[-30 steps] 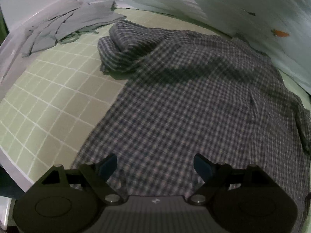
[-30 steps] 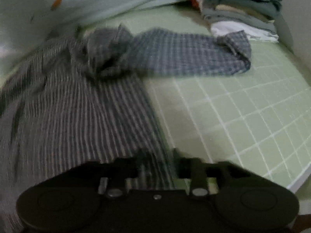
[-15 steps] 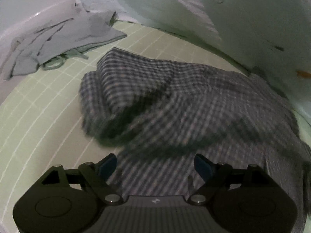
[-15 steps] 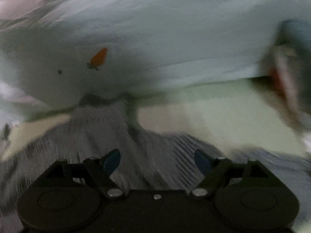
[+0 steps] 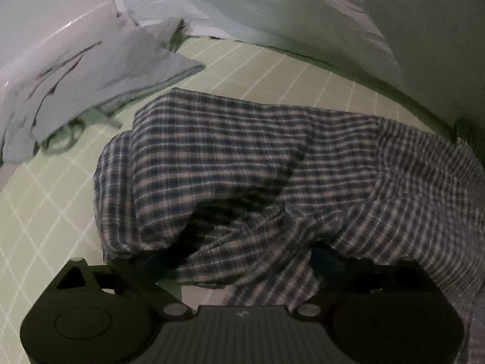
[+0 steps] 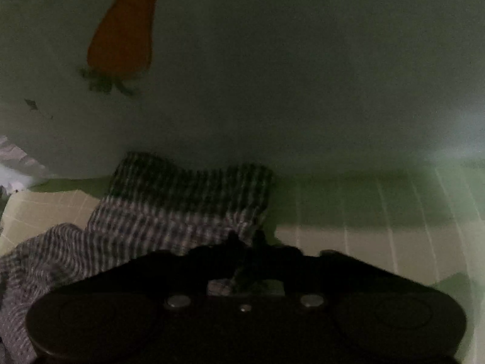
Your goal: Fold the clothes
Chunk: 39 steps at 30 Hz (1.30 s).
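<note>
Left wrist view: grey garment (image 5: 91, 69), loose, far left. Checked shirt (image 5: 242, 166), bunched on green grid sheet (image 5: 45, 212); light, limp, non-slip. Left gripper (image 5: 239, 261) jaws opening wide, sleeve draped over them, not pinched. Take hold at hems or cuff.
Right wrist view: right gripper (image 6: 247, 242) jaws pressed together on shirt edge.

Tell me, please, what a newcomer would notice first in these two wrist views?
The rumpled blue plaid shirt fills the middle of the left wrist view, bunched on the green grid mat, with the left gripper opening over its near edge. In the right wrist view, an orange carrot print glows on the pale cloth at upper left, above the shut right gripper pinching the shirt.
</note>
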Each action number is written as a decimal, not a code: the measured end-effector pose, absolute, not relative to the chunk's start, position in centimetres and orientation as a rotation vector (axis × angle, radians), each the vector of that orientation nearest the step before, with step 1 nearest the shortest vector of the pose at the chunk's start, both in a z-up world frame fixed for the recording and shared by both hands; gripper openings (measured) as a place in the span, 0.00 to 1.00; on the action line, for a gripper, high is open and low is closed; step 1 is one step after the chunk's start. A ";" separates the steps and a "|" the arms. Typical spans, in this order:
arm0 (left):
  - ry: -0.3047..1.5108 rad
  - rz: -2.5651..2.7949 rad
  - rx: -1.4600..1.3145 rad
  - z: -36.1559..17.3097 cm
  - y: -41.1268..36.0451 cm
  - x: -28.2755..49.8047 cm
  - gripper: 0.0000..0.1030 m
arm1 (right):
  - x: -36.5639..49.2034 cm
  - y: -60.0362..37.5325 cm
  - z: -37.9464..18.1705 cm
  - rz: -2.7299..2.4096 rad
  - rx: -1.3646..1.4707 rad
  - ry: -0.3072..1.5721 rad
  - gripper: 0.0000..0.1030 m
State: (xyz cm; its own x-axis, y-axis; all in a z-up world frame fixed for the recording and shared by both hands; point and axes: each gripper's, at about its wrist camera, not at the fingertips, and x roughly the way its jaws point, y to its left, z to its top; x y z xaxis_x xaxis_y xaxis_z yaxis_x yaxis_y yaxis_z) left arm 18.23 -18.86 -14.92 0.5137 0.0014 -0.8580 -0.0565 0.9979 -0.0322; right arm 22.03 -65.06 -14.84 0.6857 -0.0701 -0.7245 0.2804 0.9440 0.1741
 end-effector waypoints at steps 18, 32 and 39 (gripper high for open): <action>0.963 -0.075 -0.088 -11.3 -18.4 12.8 1.00 | 13.0 -61.3 -7.4 -0.343 0.144 0.693 0.99; 0.956 -0.466 0.107 -9.8 -23.8 0.6 1.00 | -17.4 -57.3 -8.4 -0.622 0.461 0.679 1.00; 0.914 -0.421 0.048 -8.7 -28.9 -6.2 1.00 | -22.3 -63.6 -10.9 -0.735 0.404 0.671 1.00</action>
